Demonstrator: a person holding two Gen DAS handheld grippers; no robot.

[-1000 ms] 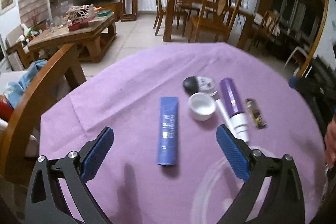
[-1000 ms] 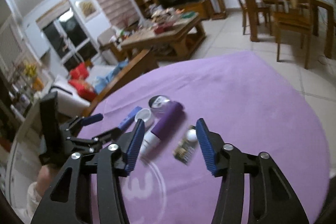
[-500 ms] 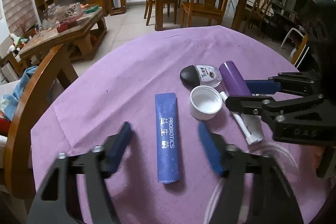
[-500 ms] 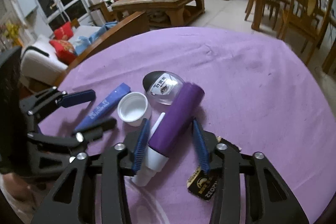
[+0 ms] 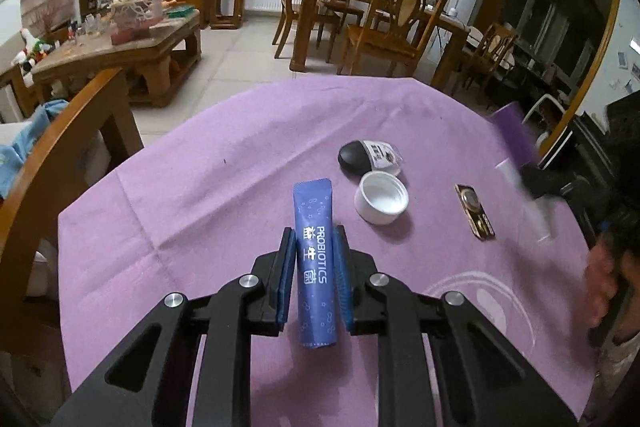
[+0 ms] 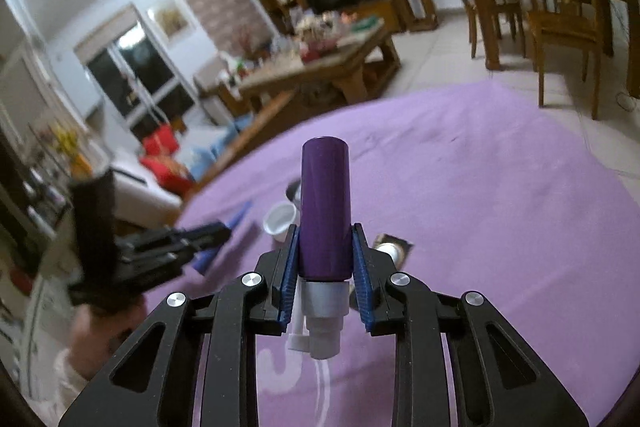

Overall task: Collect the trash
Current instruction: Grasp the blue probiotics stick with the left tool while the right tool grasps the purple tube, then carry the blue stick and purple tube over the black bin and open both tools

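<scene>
Purple-clothed counter (image 5: pixel 200 195) in a living/dining rm. We have the left gripper (image 5: pixel 314 241) closing on the blue probiotics sachet (image 5: pixel 314 267), pads on both its sides. Right gripper (image 6: pixel 325 239) closing round the purple pump bottle (image 6: pixel 325 207), held off the cloth. White cap (image 5: pixel 381 198) just right of the sachet, black-lidded jar (image 5: pixel 366 155) behind the cap, small dark packet (image 5: pixel 475 211) further right.

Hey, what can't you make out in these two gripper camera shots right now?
- Left wrist view: purple bottle motion-blurred at the right edge; brown wrapper print too small.
- Right wrist view: brown wrapper mostly behind the right gripper fingers; blue probiotics sachet largely behind the blurred left gripper.
- No bin visible in either view.
</scene>
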